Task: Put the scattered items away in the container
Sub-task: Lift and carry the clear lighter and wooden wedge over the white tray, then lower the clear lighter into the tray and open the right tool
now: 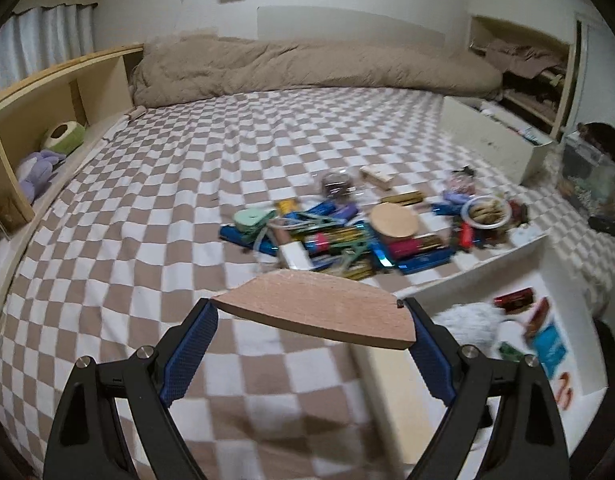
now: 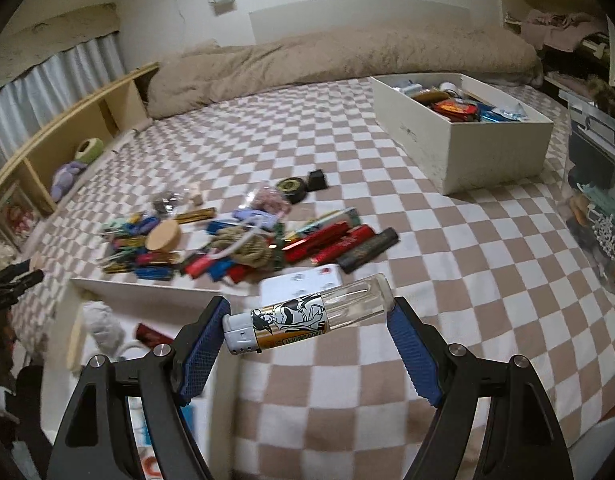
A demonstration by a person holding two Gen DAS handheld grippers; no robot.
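No text, brand or number can be read anywhere in either view. The lighter [image 2: 307,320] bears a black-and-white cartoon figure on its label and a strip below it that looks like a barcode, but no letter or digit on it can be made out. Faint dark marks on the side of the far white box [image 2: 459,148], print on the white card [image 2: 303,280] behind the lighter, and the wrappers in the pile [image 2: 211,236] are all too blurred or too small to read.
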